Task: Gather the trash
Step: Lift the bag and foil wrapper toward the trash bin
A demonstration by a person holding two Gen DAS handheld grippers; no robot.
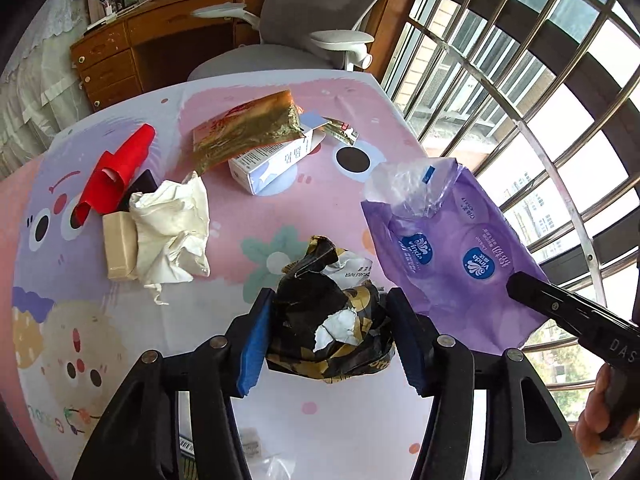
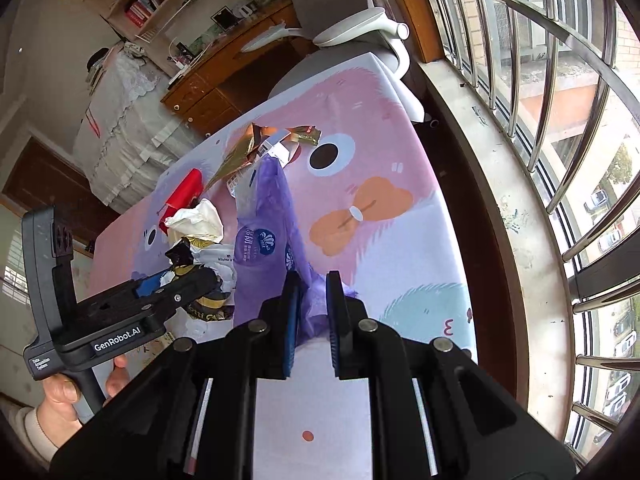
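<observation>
Trash item in hand: a crumpled black-and-gold paper wrapper [image 1: 332, 312], low centre of the left wrist view, clenched between the blue pads of the left gripper [image 1: 330, 334] above the table. The right gripper [image 2: 313, 312] pinches the lower edge of a purple Vinda tissue pack [image 2: 262, 240], which hangs open-mouthed just right of the wrapper.

Outward, left of frame: a crumpled white tissue [image 1: 172, 232] touching a beige block [image 1: 118, 246], with red folded paper [image 1: 116, 170] behind. Upper centre: a gold foil pouch [image 1: 248, 128] lying on a white carton [image 1: 272, 164].

The cartoon tablecloth [image 1: 320, 208] is bare through its centre. Its right edge runs close to the barred window [image 2: 540, 120]; a grey office chair [image 1: 320, 12] stands at the far edge.
</observation>
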